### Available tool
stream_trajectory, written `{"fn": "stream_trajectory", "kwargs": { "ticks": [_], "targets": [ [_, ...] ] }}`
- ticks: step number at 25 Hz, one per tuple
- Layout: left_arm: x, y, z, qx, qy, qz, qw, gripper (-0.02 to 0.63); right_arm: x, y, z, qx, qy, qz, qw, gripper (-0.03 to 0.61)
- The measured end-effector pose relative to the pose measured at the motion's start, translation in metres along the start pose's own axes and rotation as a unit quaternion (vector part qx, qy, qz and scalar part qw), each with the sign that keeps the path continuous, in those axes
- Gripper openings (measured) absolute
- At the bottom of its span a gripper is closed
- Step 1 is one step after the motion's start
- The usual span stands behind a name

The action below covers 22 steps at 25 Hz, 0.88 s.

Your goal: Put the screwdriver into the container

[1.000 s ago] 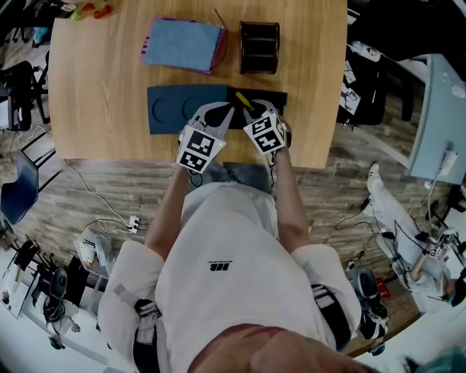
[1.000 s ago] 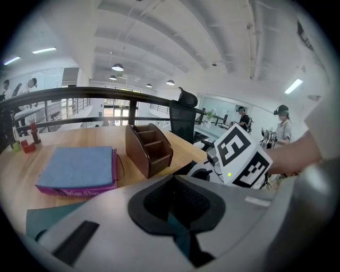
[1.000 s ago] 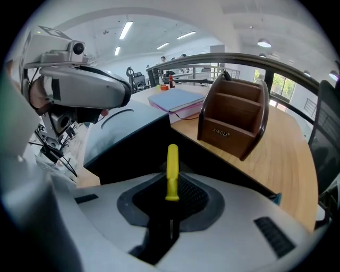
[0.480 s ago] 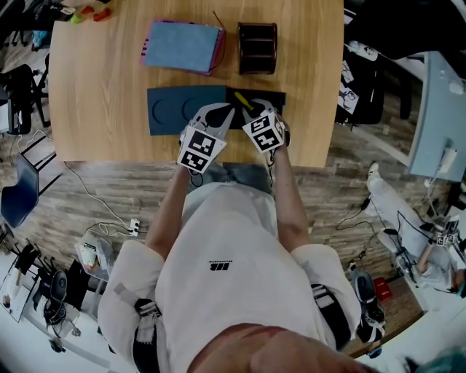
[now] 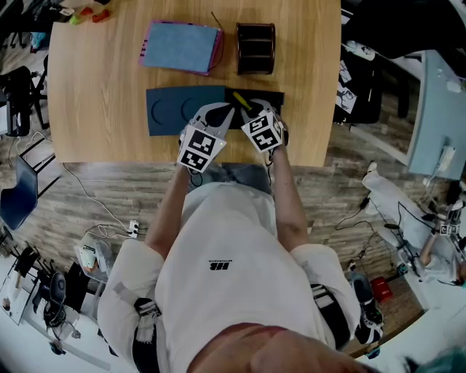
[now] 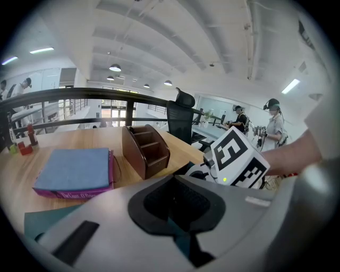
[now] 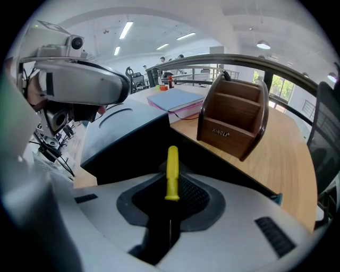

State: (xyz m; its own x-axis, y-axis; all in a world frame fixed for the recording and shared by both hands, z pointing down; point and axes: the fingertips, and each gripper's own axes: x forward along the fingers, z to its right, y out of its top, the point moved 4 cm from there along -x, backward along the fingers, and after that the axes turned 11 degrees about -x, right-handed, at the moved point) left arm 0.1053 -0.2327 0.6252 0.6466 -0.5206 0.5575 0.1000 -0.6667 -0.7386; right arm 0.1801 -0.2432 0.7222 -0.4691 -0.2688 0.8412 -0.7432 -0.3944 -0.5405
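The screwdriver (image 7: 171, 172) has a yellow handle and a thin dark shaft. Its shaft runs back between the jaws of my right gripper (image 7: 170, 215), which is shut on it, and the handle sticks out ahead over a black tray section (image 7: 133, 154). In the head view the screwdriver (image 5: 242, 100) slants up-left from the right gripper (image 5: 255, 111). The brown wooden container (image 5: 255, 48) stands upright at the far side of the table, ahead and right of the handle (image 7: 234, 125). My left gripper (image 5: 218, 114) sits close beside the right one, shut and holding nothing (image 6: 178, 226).
A dark blue tray (image 5: 175, 109) with round recesses lies under the left gripper. A blue-covered book (image 5: 180, 45) lies left of the container. The table's near edge (image 5: 131, 156) is just behind both grippers. Small red and green items (image 5: 91, 12) sit at the far left corner.
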Motion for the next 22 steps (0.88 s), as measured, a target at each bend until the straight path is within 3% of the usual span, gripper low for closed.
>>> {"fn": "stream_trajectory", "kwargs": {
  "ticks": [5, 14, 22],
  "targets": [
    [-0.001, -0.001, -0.002, 0.003, -0.003, -0.001, 1.0000, 0.005, 0.000, 0.001, -0.001, 0.001, -0.005, 0.000, 1.000, 0.141],
    [-0.015, 0.006, 0.003, 0.021, -0.015, 0.003, 0.9997, 0.006, -0.032, 0.004, -0.001, 0.042, -0.051, 0.030, 0.997, 0.146],
    [-0.041, 0.017, 0.007, 0.039, -0.034, 0.023, 0.9984, 0.005, -0.073, 0.021, -0.016, 0.089, -0.097, 0.079, 0.988, 0.141]
  ]
}}
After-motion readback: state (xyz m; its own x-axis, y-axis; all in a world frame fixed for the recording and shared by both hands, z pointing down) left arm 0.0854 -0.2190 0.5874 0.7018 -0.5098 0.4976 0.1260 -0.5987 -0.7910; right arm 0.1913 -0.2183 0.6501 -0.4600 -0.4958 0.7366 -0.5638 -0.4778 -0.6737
